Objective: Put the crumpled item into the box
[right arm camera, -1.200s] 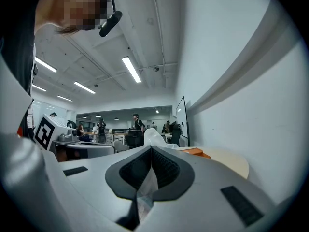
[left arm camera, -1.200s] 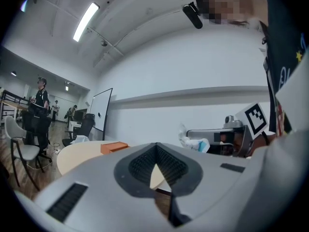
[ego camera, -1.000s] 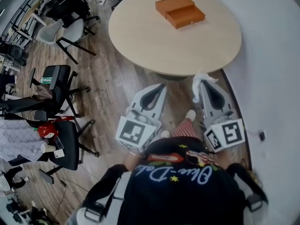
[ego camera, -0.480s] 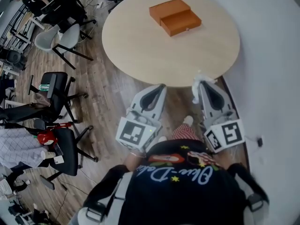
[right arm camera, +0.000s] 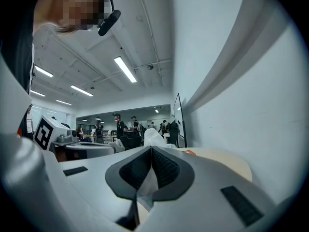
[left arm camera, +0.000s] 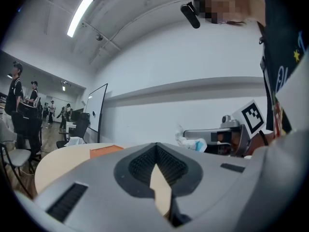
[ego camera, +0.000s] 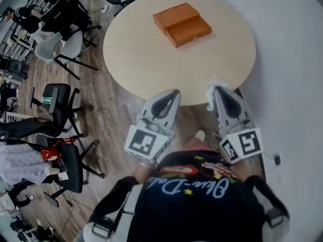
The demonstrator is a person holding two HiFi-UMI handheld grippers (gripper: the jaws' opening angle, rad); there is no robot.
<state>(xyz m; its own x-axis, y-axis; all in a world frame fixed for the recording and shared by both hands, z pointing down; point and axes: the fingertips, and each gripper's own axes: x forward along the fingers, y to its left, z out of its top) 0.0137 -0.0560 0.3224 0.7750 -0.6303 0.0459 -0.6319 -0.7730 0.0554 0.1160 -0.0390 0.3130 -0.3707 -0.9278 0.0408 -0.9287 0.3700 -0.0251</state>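
Observation:
An orange box (ego camera: 181, 23), seen as two flat halves side by side, lies on the far part of the round beige table (ego camera: 151, 59). My right gripper (ego camera: 215, 88) hangs at the table's near edge, shut on a white crumpled item (ego camera: 214, 83) that sticks out past its tips. In the right gripper view the crumpled item (right arm camera: 154, 138) rises beyond the closed jaws of the gripper (right arm camera: 151, 150), and the box (right arm camera: 189, 152) is a small orange sliver beyond. My left gripper (ego camera: 174, 92) sits beside it, shut and empty; its own view shows its tips (left arm camera: 155, 147) and the box (left arm camera: 104, 150).
Several office chairs (ego camera: 63, 44) stand on the wooden floor left of the table. A white wall (ego camera: 292, 59) runs close along the right side. People (left arm camera: 17, 100) stand far back in the room.
Both grippers have come nearer to the table, from over the floor to its near edge. The right one still holds the crumpled item.

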